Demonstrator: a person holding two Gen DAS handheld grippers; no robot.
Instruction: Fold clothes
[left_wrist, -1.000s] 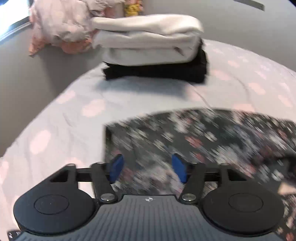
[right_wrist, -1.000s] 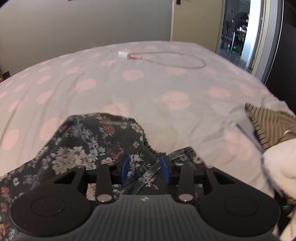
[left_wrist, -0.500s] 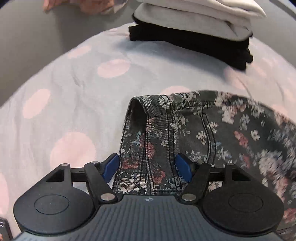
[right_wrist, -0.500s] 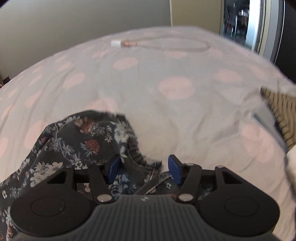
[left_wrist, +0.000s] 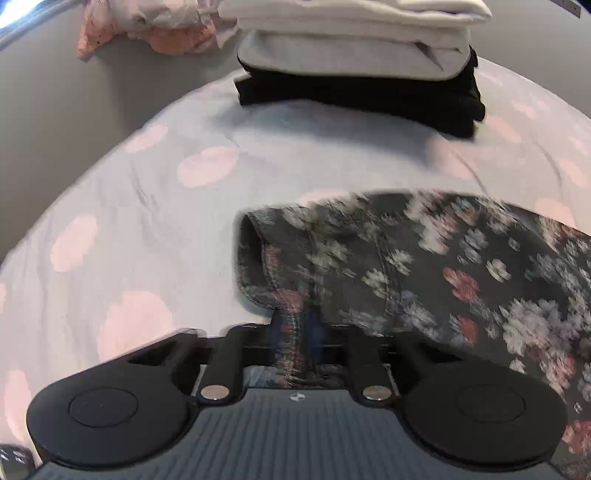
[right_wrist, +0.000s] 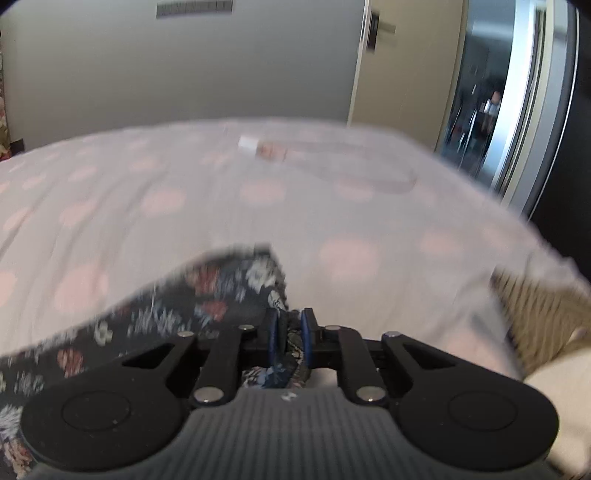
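Note:
A dark floral garment (left_wrist: 424, 273) lies on the pale dotted bedsheet (left_wrist: 147, 206), with a folded waistband edge at its left. My left gripper (left_wrist: 297, 332) is shut on that edge, the cloth pinched between the blue pads. In the right wrist view the same floral garment (right_wrist: 207, 295) spreads to the left, and my right gripper (right_wrist: 290, 332) is shut on its bunched end. That end is lifted a little off the bedsheet (right_wrist: 332, 214).
A stack of folded clothes (left_wrist: 362, 62), white and grey over black, sits at the far side of the bed. Crumpled pink cloth (left_wrist: 147, 26) lies behind it. A cable with a white plug (right_wrist: 266, 147) rests on the sheet. Striped fabric (right_wrist: 539, 306) lies at the right.
Both grippers have shut on the floral garment: the left on the waistband edge, the right on the bunched end. The right gripper has risen, so more of the room shows.

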